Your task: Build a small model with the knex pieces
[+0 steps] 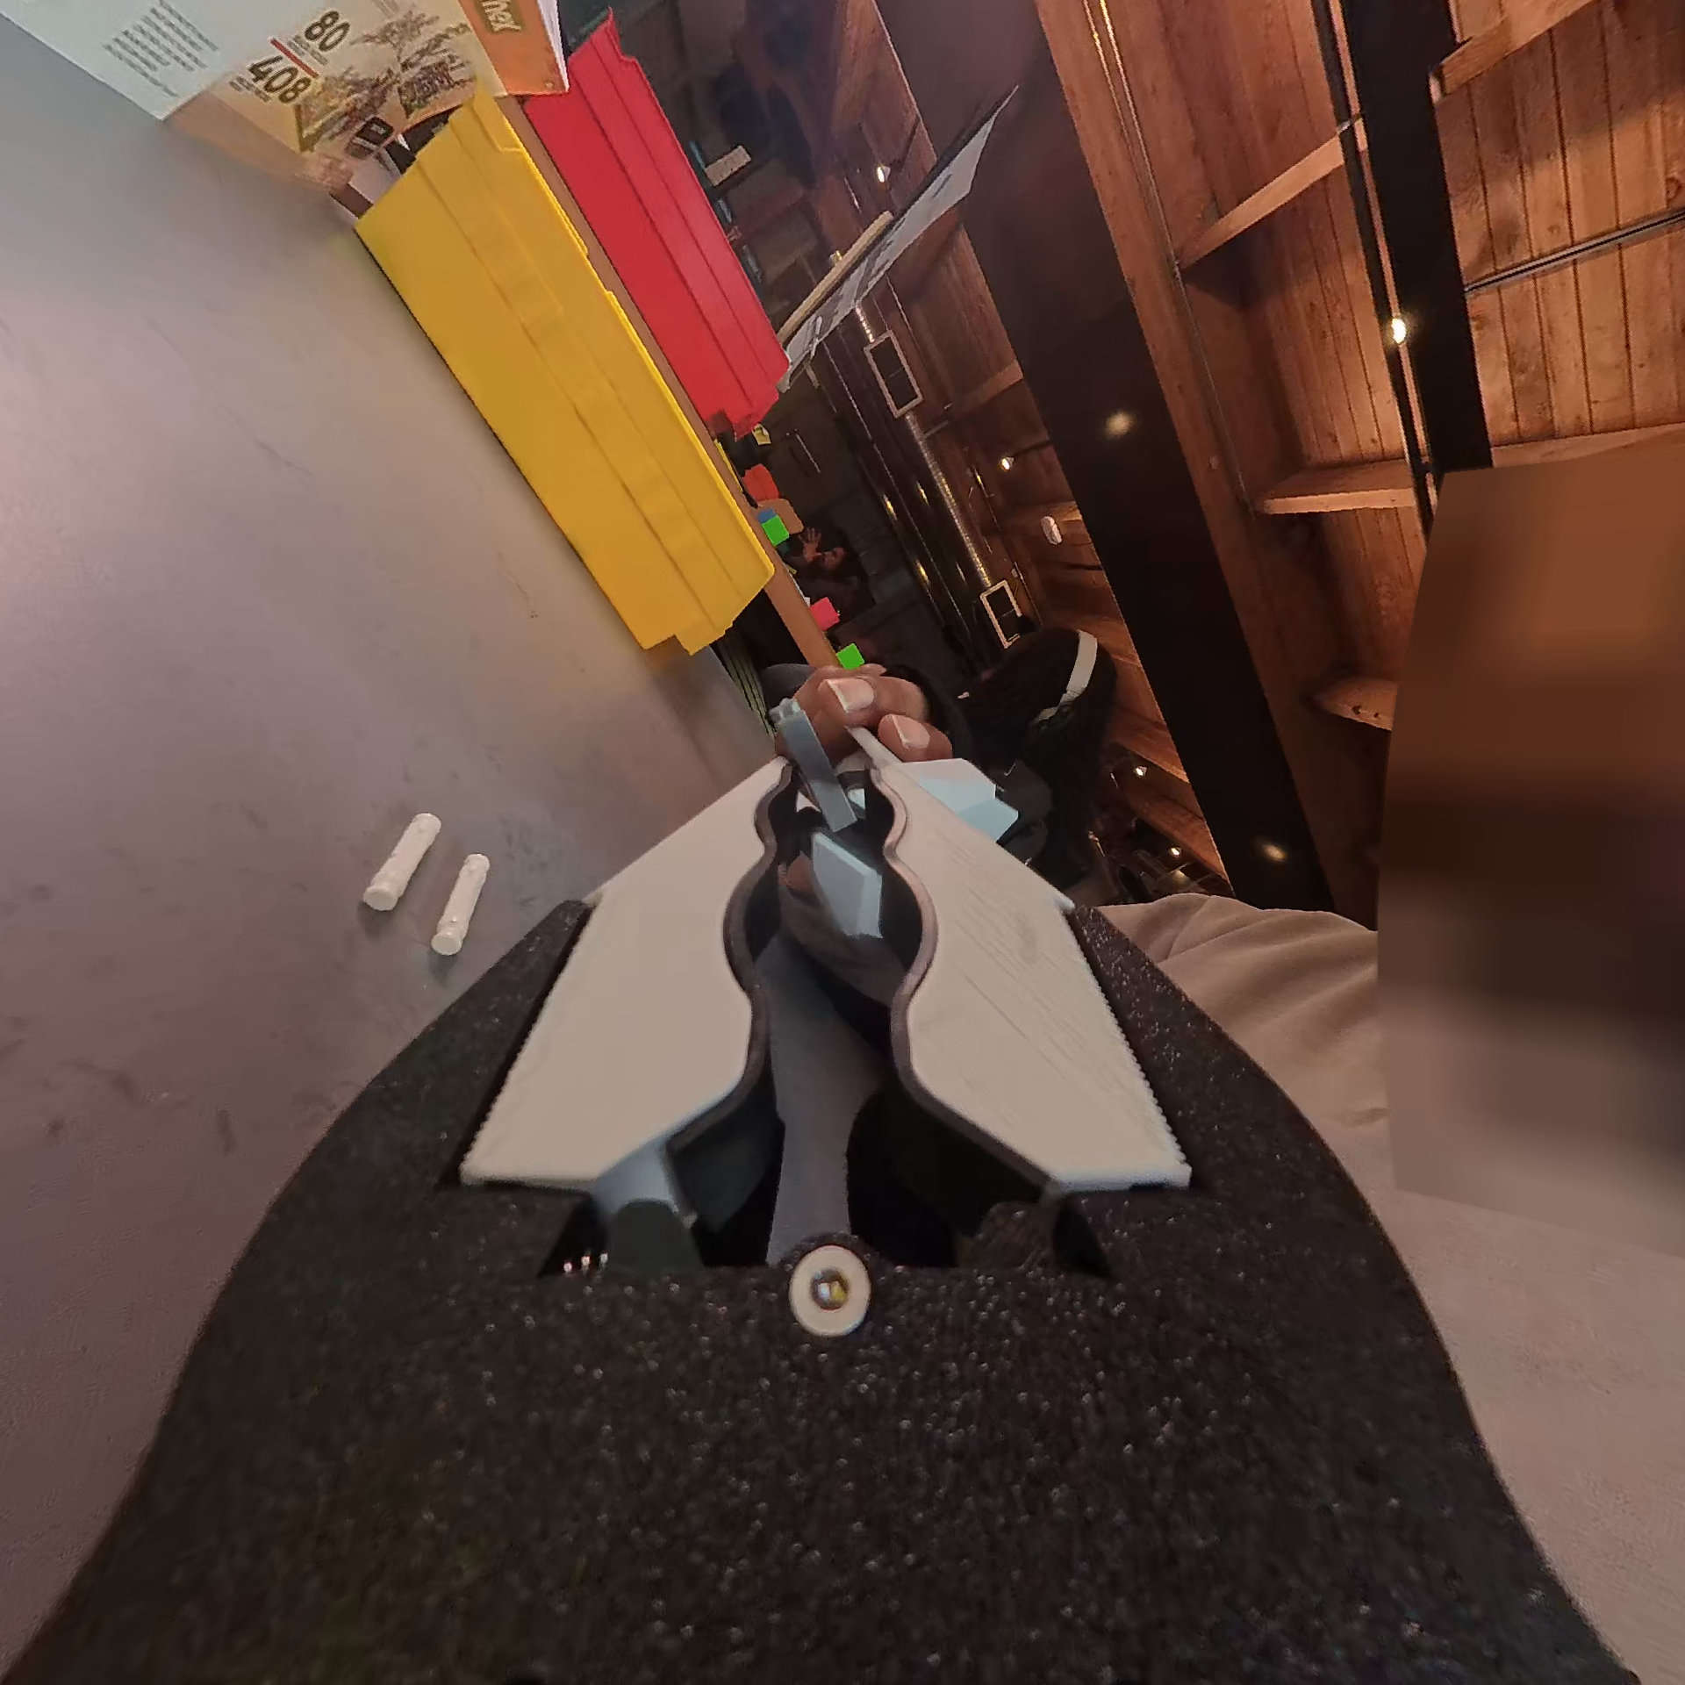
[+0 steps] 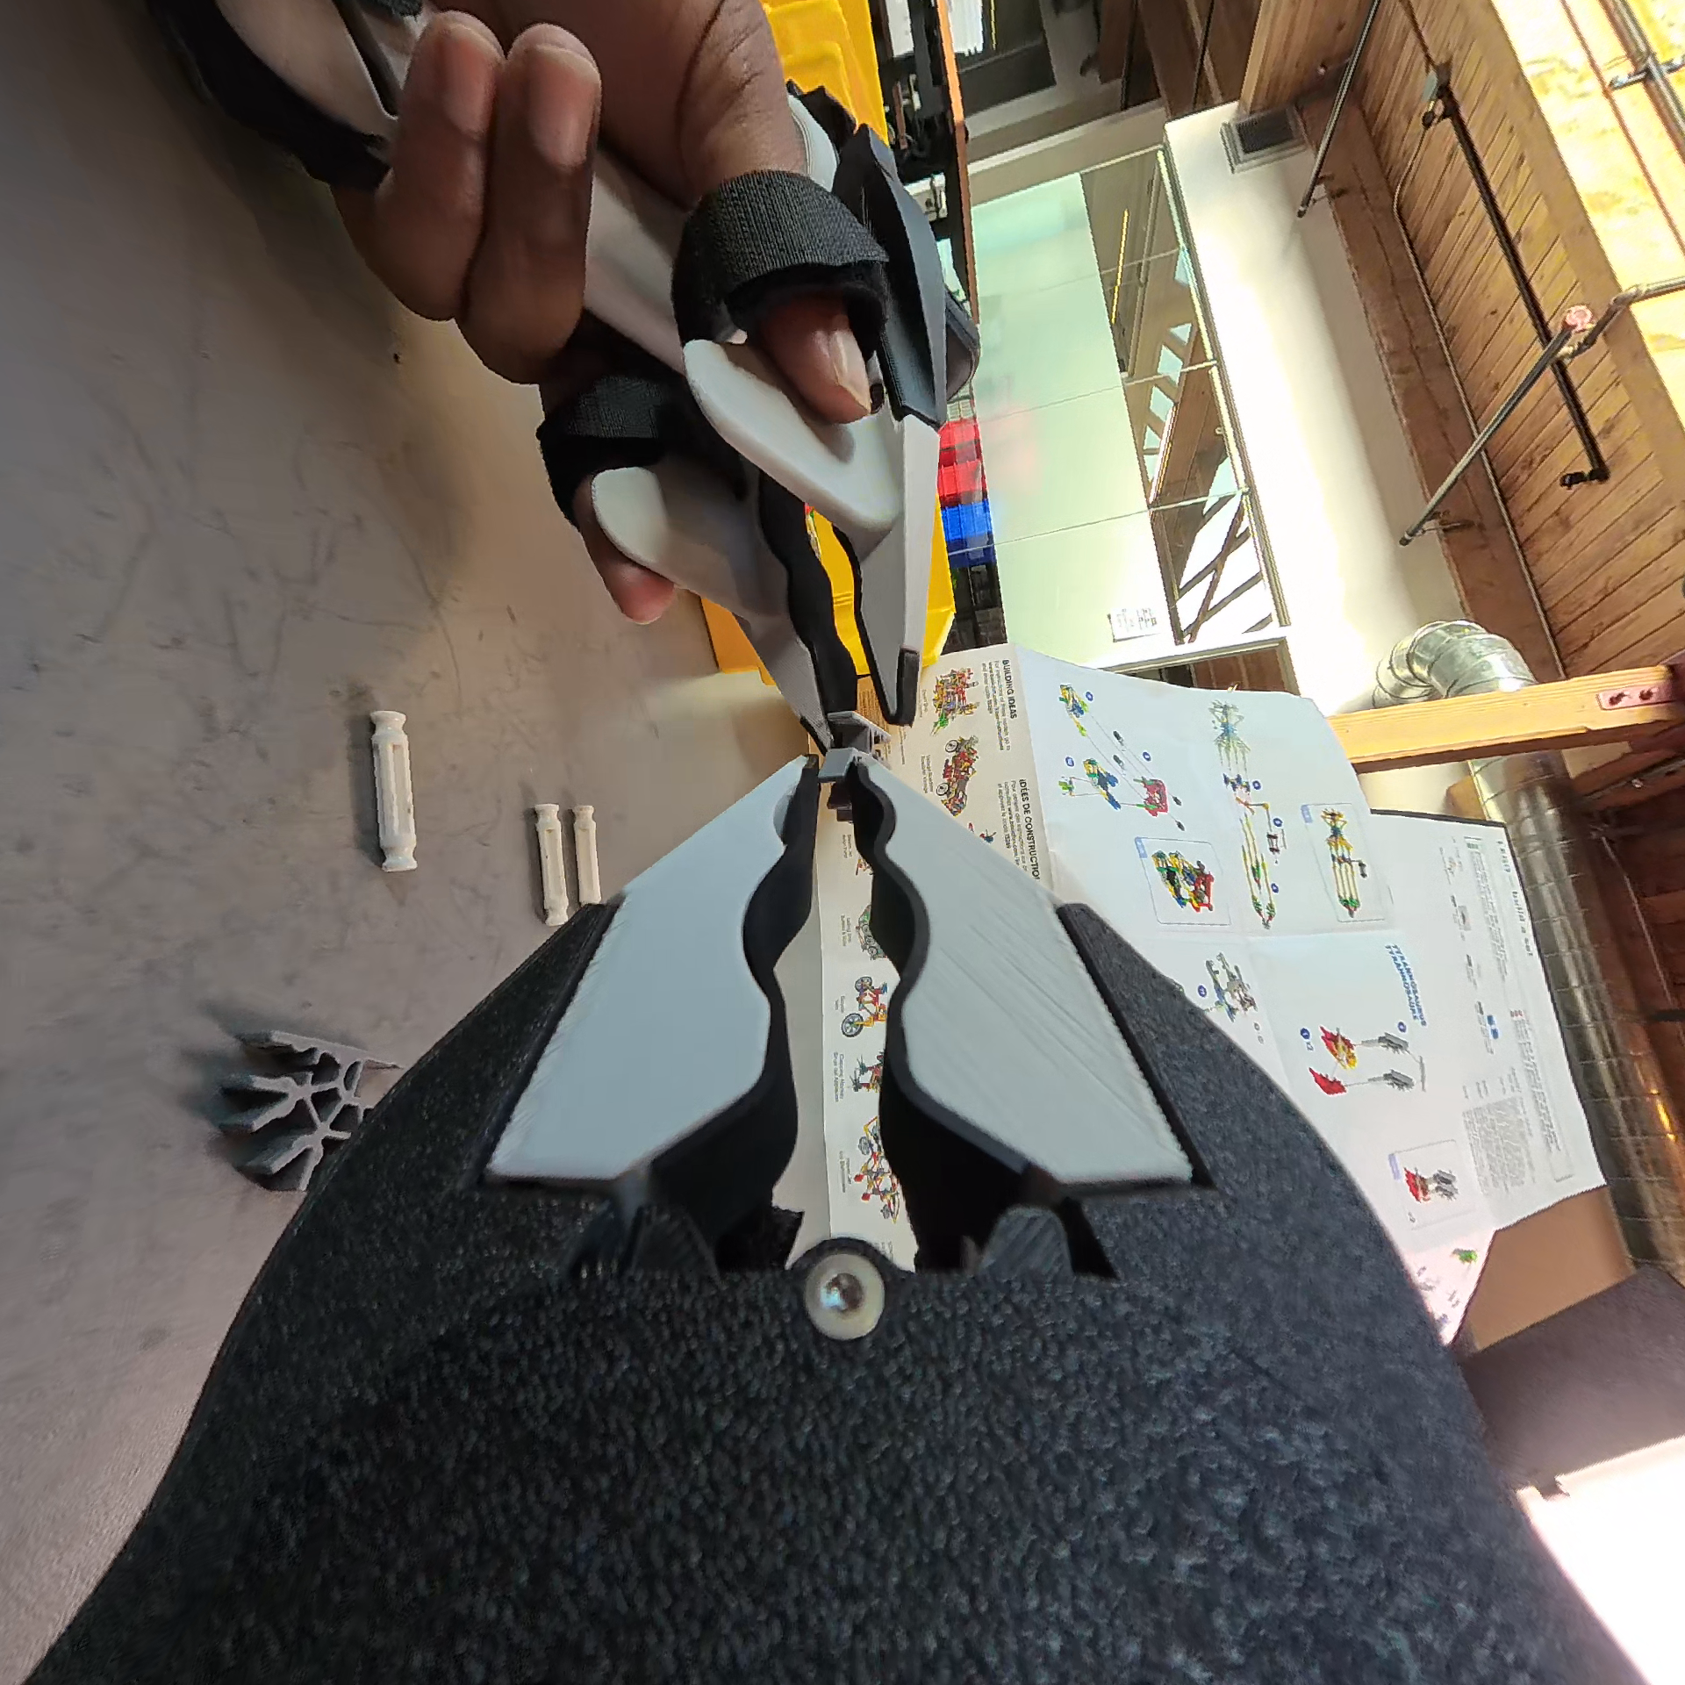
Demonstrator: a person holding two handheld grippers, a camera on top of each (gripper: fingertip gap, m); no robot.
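The right gripper (image 2: pixel 828 775) has its jaws almost pressed together, pinching a small grey connector piece (image 2: pixel 837 761) at the tips. The left gripper (image 2: pixel 862 702), strapped on a hand (image 2: pixel 584 182), comes from 12 o'clock and seems to pinch the same piece from the other end, though this contact is small and dark. On the grey table (image 2: pixel 182 501), three white rods (image 2: pixel 394 791) lie at 9 o'clock, and a grey snowflake-shaped connector (image 2: pixel 283 1108) at 8 o'clock. An instruction sheet (image 2: pixel 1276 866) lies at 3 o'clock, with a yellow bin (image 1: pixel 565 392) behind.
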